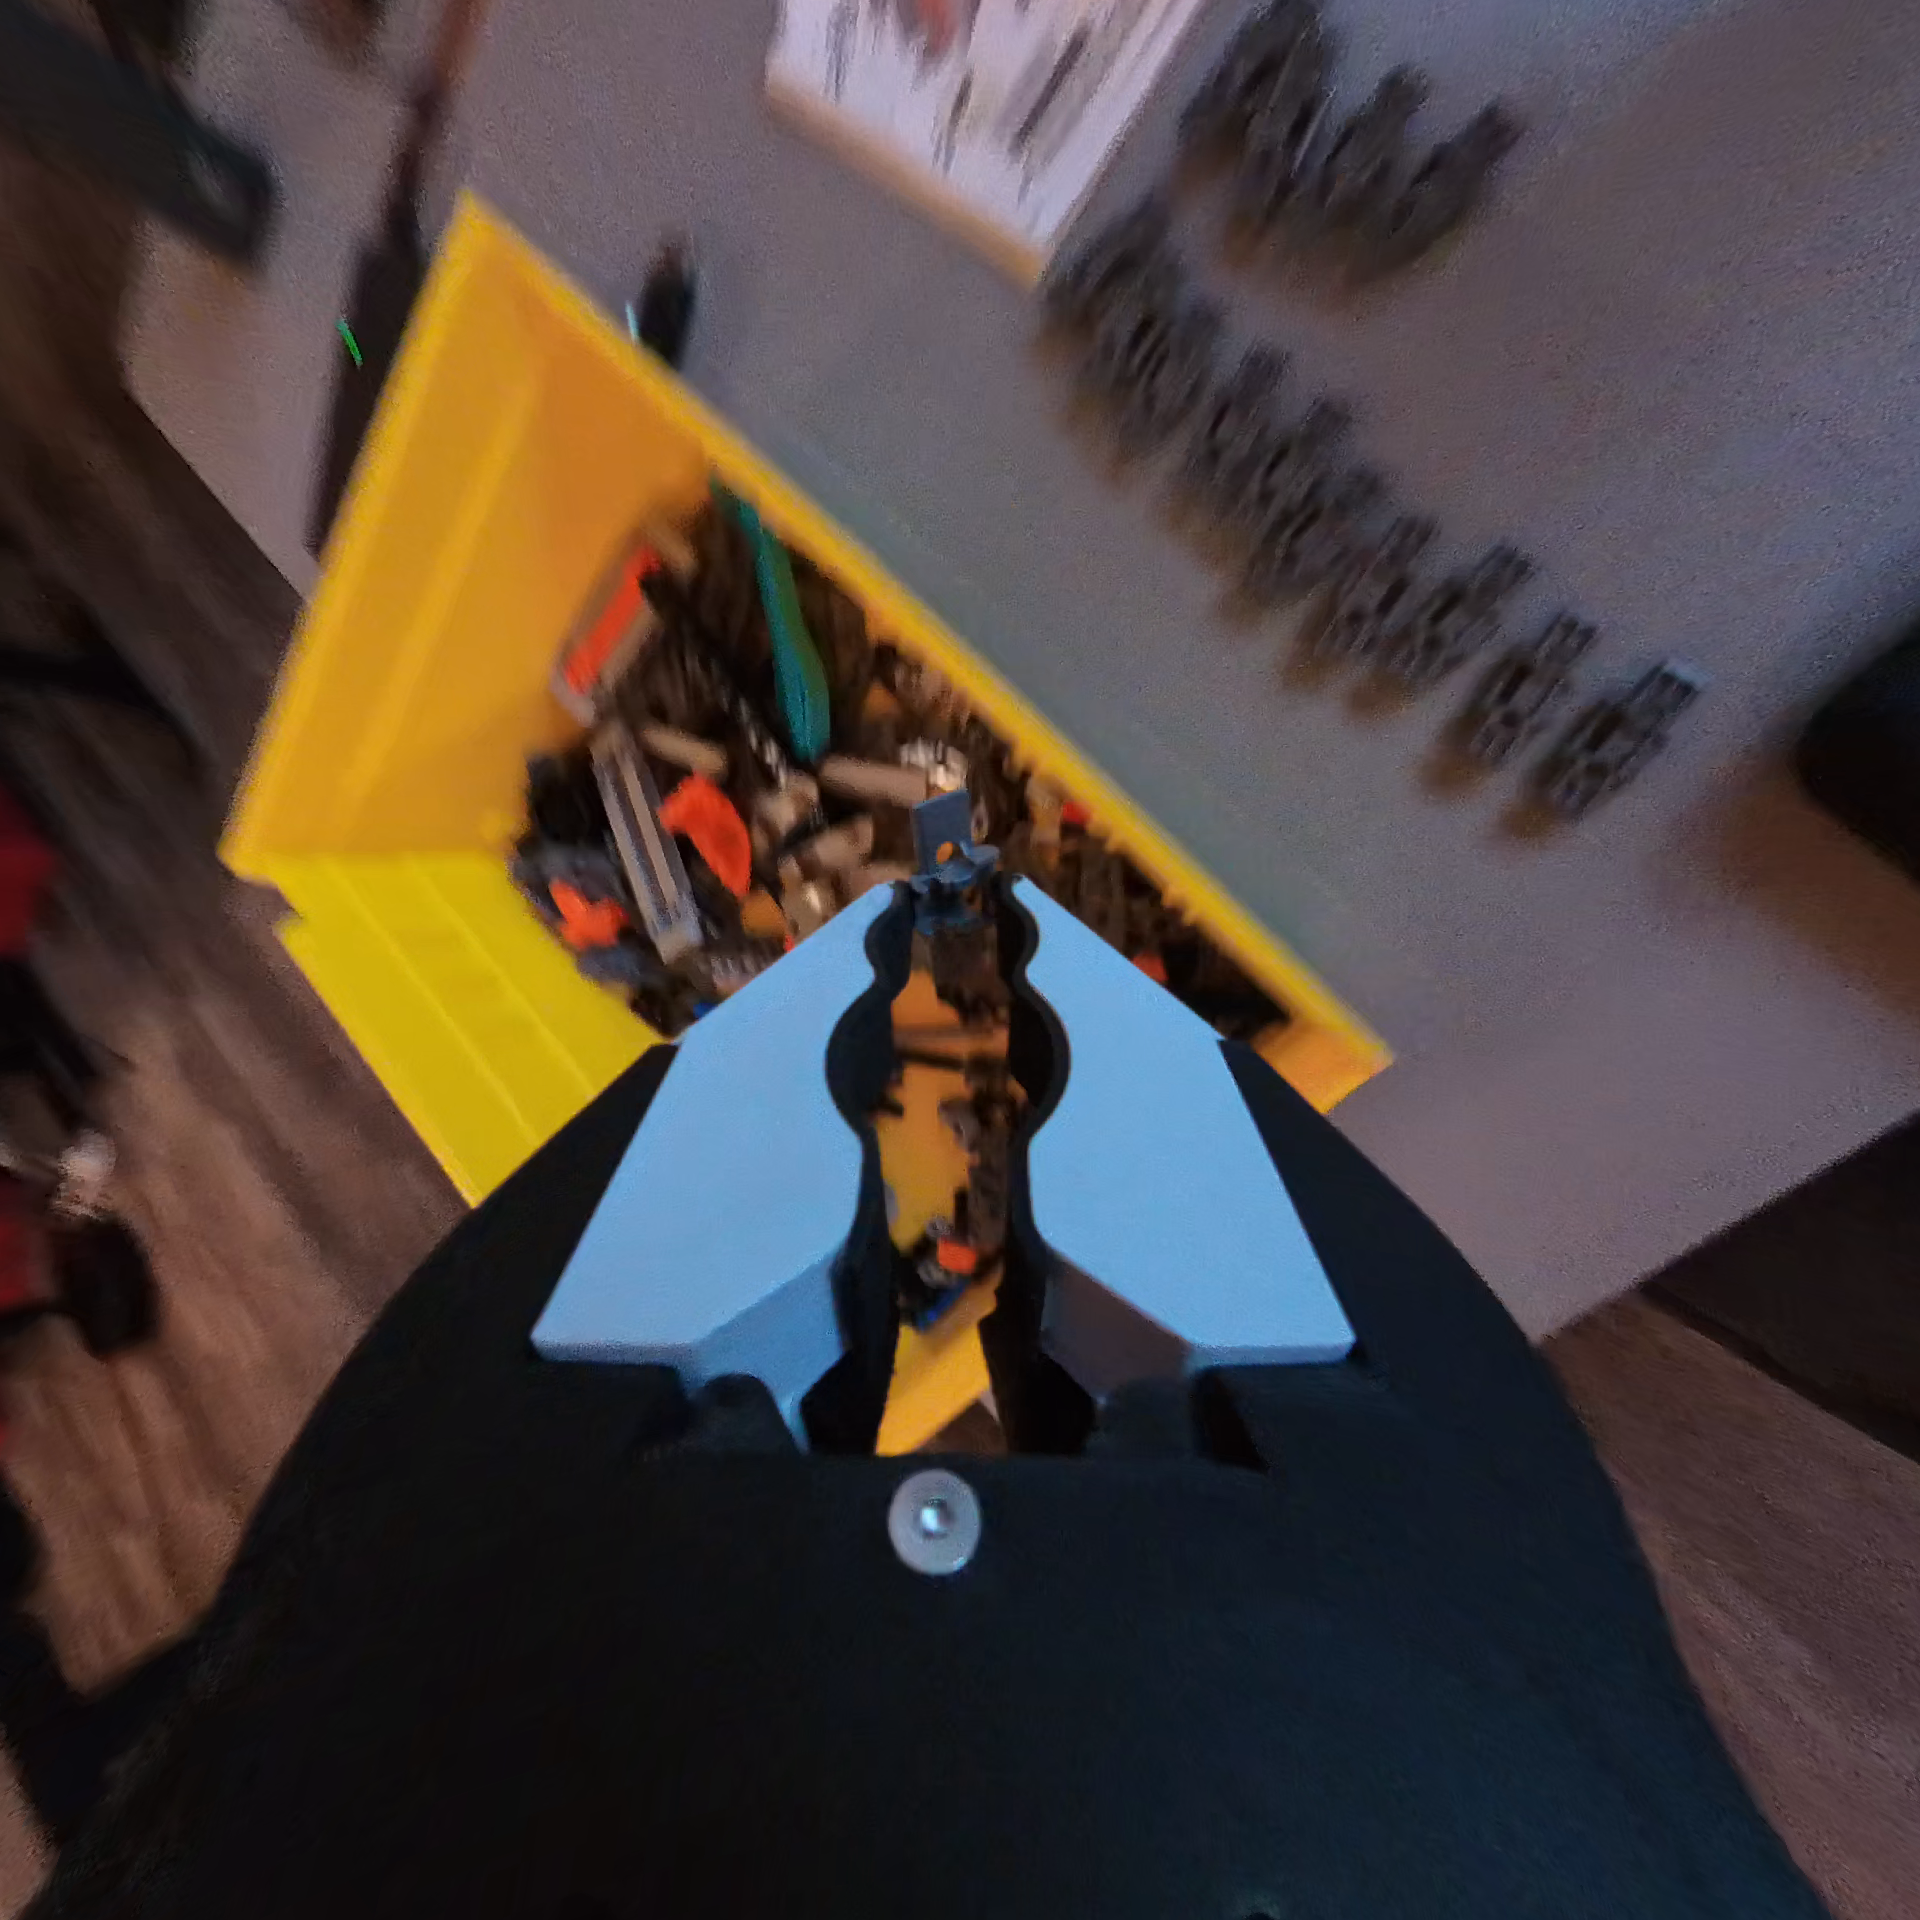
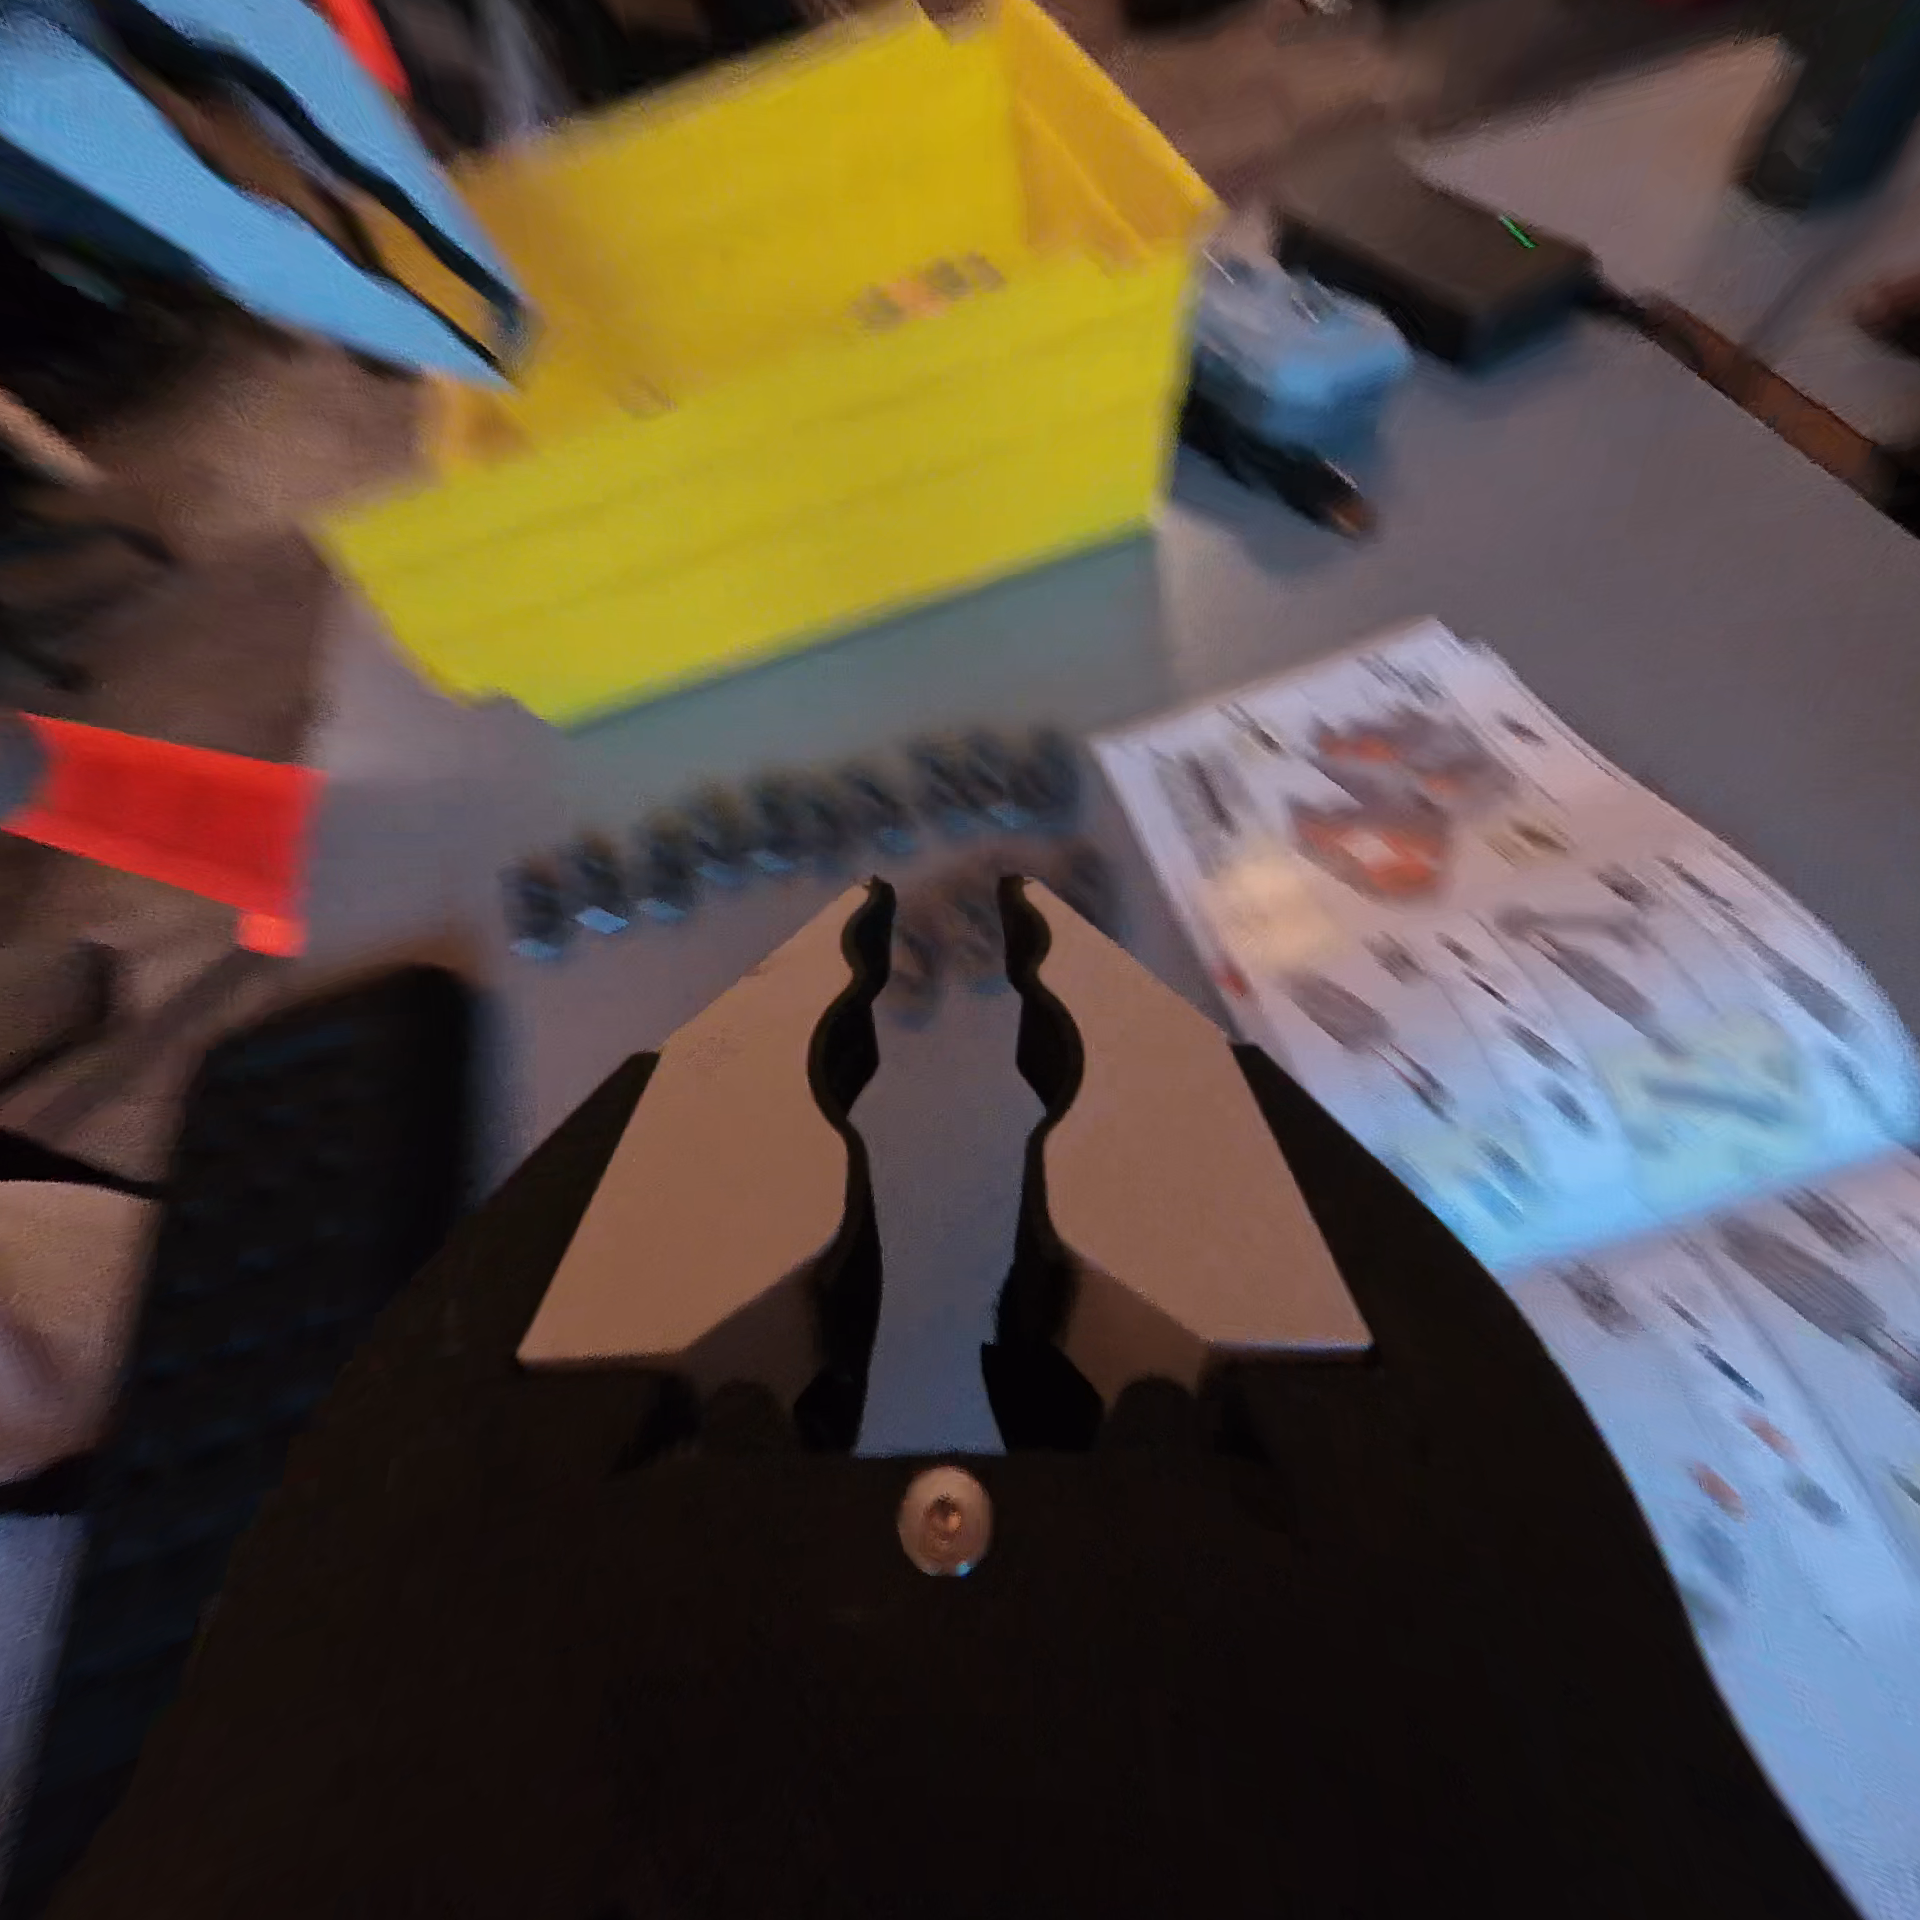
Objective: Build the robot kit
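Note:
My left gripper point(image 1: 951, 894) is shut on a small dark grey brick part point(image 1: 948, 847), pinched at the fingertips and held above a yellow bin point(image 1: 436, 623) full of mixed dark, orange and green pieces. My right gripper point(image 2: 940, 894) is open and empty, low over the grey table, its tips close to rows of small dark grey pieces point(image 2: 790, 821). These rows also show in the left wrist view point(image 1: 1351, 499). The yellow bin point(image 2: 790, 499) stands beyond them. The left gripper's light fingers point(image 2: 260, 197) show at the upper left of the right wrist view.
A printed instruction sheet point(image 2: 1507, 987) lies right of the right gripper and shows far off in the left view point(image 1: 966, 104). A dark keyboard-like slab point(image 2: 301, 1195) lies at left, a red object point(image 2: 166, 821) beside it. A black box point(image 2: 1444, 270) and a bluish object point(image 2: 1299, 353) lie behind the bin. The left gripper's tips are roughly 20 cm from the right gripper's. Both grippers' tips are roughly 25 cm from the bluish object point(image 2: 1299, 353).

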{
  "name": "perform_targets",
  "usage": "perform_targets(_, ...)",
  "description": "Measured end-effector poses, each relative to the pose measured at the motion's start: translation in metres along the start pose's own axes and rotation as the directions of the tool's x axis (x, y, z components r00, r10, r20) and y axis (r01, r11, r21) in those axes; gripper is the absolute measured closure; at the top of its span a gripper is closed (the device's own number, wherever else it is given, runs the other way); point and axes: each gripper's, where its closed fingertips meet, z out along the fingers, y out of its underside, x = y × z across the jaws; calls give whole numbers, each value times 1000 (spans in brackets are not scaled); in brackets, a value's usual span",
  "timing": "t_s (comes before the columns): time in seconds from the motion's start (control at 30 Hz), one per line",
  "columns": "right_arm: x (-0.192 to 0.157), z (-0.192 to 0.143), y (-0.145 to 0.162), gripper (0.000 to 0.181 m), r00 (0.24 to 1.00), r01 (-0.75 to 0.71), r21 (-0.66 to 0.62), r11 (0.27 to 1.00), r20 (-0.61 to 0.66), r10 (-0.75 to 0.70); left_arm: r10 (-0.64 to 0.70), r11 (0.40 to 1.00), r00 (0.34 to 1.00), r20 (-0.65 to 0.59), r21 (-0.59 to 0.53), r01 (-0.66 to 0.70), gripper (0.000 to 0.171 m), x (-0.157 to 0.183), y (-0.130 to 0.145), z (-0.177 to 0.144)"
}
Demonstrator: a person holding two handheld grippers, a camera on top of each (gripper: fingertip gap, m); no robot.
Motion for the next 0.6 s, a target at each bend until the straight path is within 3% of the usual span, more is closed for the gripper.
perform_targets(0.07, -42, 3, -25, 160, 991, 9, 107, 994, 132, -23, 117, 992, 992, 50, 36, -119, 158, 19, -28, -2)
perform_targets(0.17, -80, 14, -37, 157, 973, 154, 171, 973, 147, -180, 208, 974, 978, 11, 89, -209, 158, 54, -61, -1)
perform_targets(0.23, -93, 21, -36, 153, 968, 159, 159, 974, 169, -186, 261, 958, 965, 16, 116, -261, 158, 67, -76, 0)
perform_targets(0.37, -95, 26, -35, 152, 973, 33, 140, 990, 221, -64, 313, 940, 950, 0, 145, -309, 158, 84, -95, 5)
perform_targets(0.47, -95, 30, -29, 153, 972, 27, 107, 994, 230, -51, 330, 933, 944, -7, 151, -325, 158, 89, -101, 8)
perform_targets(0.53, -94, 33, -24, 161, 974, 53, 81, 995, 214, -69, 339, 929, 941, -12, 159, -333, 158, 92, -105, 9)
perform_targets(0.57, -95, 33, -20, 179, 971, 81, 68, 994, 219, -94, 345, 928, 938, -22, 159, -337, 161, 94, -105, 9)
perform_targets(0.6, -96, 34, -18, 179, 969, 115, 62, 991, 212, -126, 349, 927, 937, -29, 157, -340, 161, 96, -105, 10)
